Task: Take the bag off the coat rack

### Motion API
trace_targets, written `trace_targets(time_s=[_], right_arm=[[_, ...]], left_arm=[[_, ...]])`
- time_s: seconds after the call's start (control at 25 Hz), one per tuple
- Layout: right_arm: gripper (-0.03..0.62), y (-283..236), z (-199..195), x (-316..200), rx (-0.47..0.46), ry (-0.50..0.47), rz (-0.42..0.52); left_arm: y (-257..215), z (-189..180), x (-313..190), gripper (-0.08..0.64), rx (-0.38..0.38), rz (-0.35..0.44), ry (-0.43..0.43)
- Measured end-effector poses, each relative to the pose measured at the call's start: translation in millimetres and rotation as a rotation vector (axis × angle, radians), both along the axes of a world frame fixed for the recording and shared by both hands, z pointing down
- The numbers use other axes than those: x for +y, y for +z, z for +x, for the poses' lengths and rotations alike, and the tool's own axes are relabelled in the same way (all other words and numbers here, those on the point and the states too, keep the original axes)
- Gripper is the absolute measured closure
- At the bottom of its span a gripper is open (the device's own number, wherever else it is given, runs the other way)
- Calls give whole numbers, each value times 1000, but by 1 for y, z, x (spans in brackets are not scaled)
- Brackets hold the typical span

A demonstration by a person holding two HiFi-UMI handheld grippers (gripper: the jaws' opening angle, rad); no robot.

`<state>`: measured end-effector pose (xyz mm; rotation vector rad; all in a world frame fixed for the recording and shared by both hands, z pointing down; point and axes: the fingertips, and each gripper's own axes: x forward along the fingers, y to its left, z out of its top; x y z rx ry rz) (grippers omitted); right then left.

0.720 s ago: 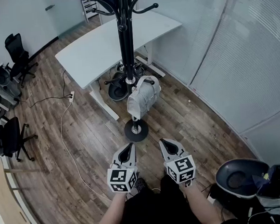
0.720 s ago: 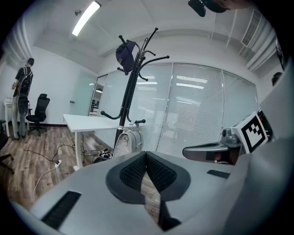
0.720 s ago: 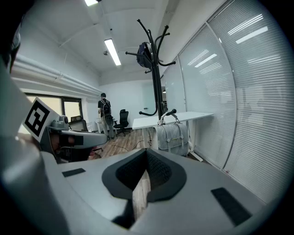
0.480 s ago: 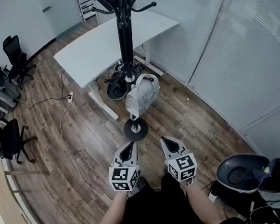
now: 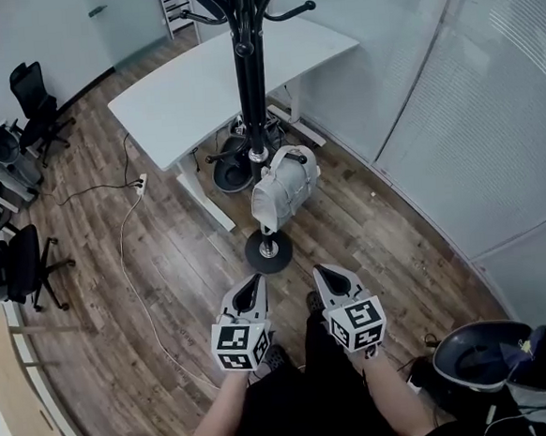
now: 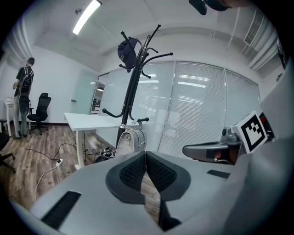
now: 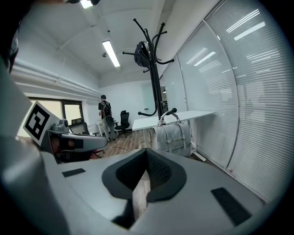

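Straight ahead at 12 o'clock, a tall black coat rack (image 5: 252,92) on a round foot. On a low hook of it, just at 1 o'clock from the pole, a pale grey bag (image 5: 285,188), hung by its top handle, up off the floor. Straps down its front, and the inside out of sight, so no telling what is in it. High on the rack, a dark thing (image 6: 127,48) on a top hook, too small to name. Behind the rack, toward 11 o'clock, a white desk (image 5: 197,87).

Down at 6 o'clock, close to the body, the left gripper (image 5: 254,282) and the right gripper (image 5: 321,273), side by side. Both aimed at 12 o'clock toward the bag, well apart from it. Jaws pressed tight together on each, holding nothing.

At 4 o'clock, a dark round shell (image 5: 452,363) like a big bowl. Cannot tell what is in it.

Far off at 9 o'clock in the left gripper view, a person (image 6: 23,82) standing near a black chair (image 6: 39,108).
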<state>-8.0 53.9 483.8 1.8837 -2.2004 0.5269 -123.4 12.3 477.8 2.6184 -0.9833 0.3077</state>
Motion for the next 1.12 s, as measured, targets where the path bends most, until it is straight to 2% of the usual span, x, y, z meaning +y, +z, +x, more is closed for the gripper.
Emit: trace_targets(time_s=[0.28, 0.56, 0.8, 1.12], right_arm=[[563, -5, 14, -47, -57, -144, 20], [563, -2, 51, -100, -73, -208, 27], [563, 14, 85, -132, -58, -243, -12], [561, 42, 116, -163, -42, -327, -78]], left_arm=[[-2, 17, -42, 545, -20, -1, -85], [-2, 47, -81, 544, -57, -1, -150], [9, 68, -95, 543, -89, -23, -196], [28, 72, -100, 543, -104, -70, -312]])
